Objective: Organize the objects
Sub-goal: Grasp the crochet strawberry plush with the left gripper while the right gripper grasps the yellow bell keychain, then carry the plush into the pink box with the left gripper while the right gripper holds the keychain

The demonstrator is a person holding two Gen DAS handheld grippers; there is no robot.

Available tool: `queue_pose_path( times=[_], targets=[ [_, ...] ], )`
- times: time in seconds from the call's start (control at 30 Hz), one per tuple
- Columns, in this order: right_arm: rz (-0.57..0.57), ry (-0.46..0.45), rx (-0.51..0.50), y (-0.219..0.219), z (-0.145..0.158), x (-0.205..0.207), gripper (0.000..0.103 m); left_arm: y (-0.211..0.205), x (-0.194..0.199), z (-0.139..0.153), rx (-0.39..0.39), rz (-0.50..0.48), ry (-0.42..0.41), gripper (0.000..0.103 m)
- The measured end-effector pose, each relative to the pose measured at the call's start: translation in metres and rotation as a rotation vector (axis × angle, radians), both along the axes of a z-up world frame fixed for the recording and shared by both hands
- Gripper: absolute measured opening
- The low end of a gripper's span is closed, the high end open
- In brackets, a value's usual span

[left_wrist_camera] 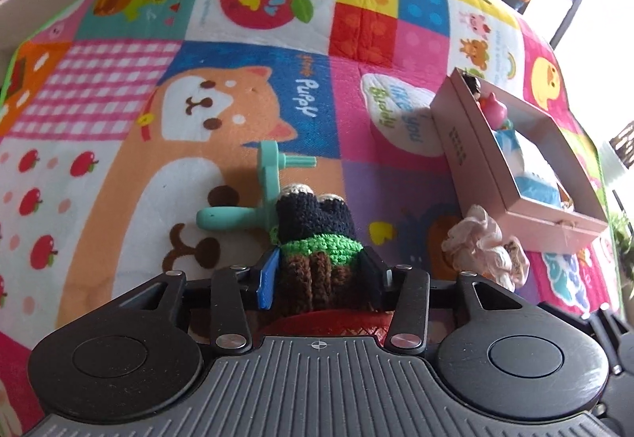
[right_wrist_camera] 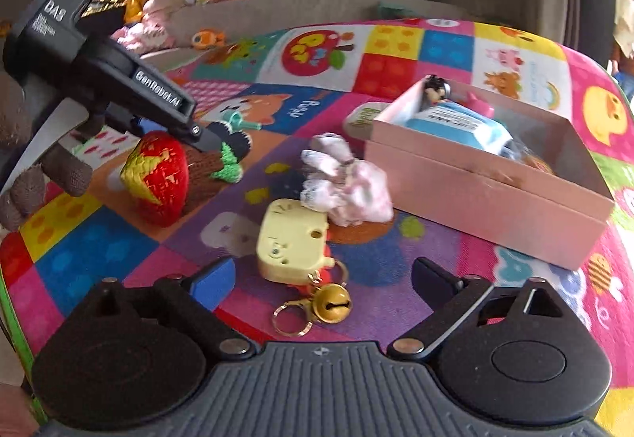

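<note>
My left gripper (left_wrist_camera: 317, 270) is clamped on the crocheted doll (left_wrist_camera: 317, 239), held above the play mat (left_wrist_camera: 237, 80); my right gripper (right_wrist_camera: 321, 278), jaws wide and empty, hovers over the yellow keychain (right_wrist_camera: 291, 247) beside the pink box (right_wrist_camera: 487, 191).

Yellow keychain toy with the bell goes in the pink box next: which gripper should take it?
Right. The right gripper is open with the yellow keychain toy directly between its fingers, the pink box nearby. The left gripper is shut on the crocheted doll.
</note>
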State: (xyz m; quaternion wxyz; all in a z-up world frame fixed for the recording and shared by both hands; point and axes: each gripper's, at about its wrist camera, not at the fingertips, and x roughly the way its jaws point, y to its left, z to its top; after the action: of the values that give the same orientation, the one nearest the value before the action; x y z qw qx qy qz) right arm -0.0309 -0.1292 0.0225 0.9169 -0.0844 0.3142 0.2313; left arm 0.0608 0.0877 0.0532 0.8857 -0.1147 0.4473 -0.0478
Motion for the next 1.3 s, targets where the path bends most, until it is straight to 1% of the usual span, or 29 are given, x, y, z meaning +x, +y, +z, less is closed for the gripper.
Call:
queue_pose_path(
  times=[0.07,0.17,0.2,0.23,0.33,0.4,0.47,0.6,0.7,0.8,0.83,0.87,0.97,1.03,1.1,1.17,1.23,1.3],
  targets=[
    [0.013,0.014,-0.015,0.009,-0.002,0.009,0.083,0.001,0.002,-0.003,-0.011,0.005,0.006,0.054],
    [0.023,0.044,-0.046,0.019,-0.004,0.018,0.057,0.003,-0.001,-0.006,-0.02,0.001,-0.001,0.055],
    [0.03,0.049,-0.04,0.018,-0.002,0.017,0.048,0.004,-0.003,-0.006,-0.028,-0.002,0.003,0.055],
    [0.034,0.049,-0.042,0.018,0.0,0.015,0.047,0.005,-0.005,-0.006,-0.037,-0.007,0.009,0.054],
    [0.054,0.031,-0.041,0.014,0.007,0.003,0.046,0.002,-0.015,-0.007,-0.042,-0.03,0.003,0.054],
    [0.071,0.035,-0.033,0.009,0.012,-0.006,0.046,-0.001,-0.021,-0.008,-0.03,-0.034,-0.012,0.055],
    [0.087,0.023,-0.047,0.007,0.016,-0.015,0.046,-0.004,-0.022,-0.009,-0.014,-0.034,-0.021,0.056],
    [0.083,0.005,-0.092,0.007,0.012,-0.024,0.046,-0.011,-0.014,-0.012,0.015,-0.039,0.0,0.063],
    [0.069,0.011,-0.098,0.005,0.008,-0.024,0.046,-0.015,-0.01,-0.018,0.034,-0.044,0.004,0.068],
    [0.069,0.012,-0.109,0.005,0.005,-0.026,0.046,-0.019,-0.012,-0.018,0.055,-0.041,-0.003,0.067],
    [0.072,0.011,-0.114,0.005,0.004,-0.027,0.046,-0.019,-0.013,-0.018,0.054,-0.044,-0.009,0.064],
    [0.075,0.011,-0.118,0.005,0.003,-0.027,0.047,-0.019,-0.014,-0.018,0.048,-0.046,-0.014,0.063],
    [0.074,0.011,-0.127,0.002,0.003,-0.03,0.052,-0.017,-0.023,-0.016,0.009,-0.07,-0.005,0.059],
    [0.065,0.015,-0.122,-0.003,0.005,-0.033,0.055,-0.016,-0.037,-0.016,-0.024,-0.106,0.002,0.058],
    [0.058,0.029,-0.107,-0.009,0.007,-0.034,0.055,-0.018,-0.053,-0.016,-0.042,-0.147,0.0,0.058],
    [0.052,0.038,-0.089,-0.014,0.01,-0.034,0.055,-0.021,-0.069,-0.017,-0.03,-0.178,-0.016,0.058],
    [0.049,0.043,-0.075,-0.014,0.012,-0.03,0.055,-0.022,-0.078,-0.018,-0.019,-0.185,-0.029,0.058],
    [0.045,0.048,-0.072,-0.01,0.012,-0.024,0.055,-0.022,-0.081,-0.019,-0.029,-0.175,-0.033,0.058]
  ],
)
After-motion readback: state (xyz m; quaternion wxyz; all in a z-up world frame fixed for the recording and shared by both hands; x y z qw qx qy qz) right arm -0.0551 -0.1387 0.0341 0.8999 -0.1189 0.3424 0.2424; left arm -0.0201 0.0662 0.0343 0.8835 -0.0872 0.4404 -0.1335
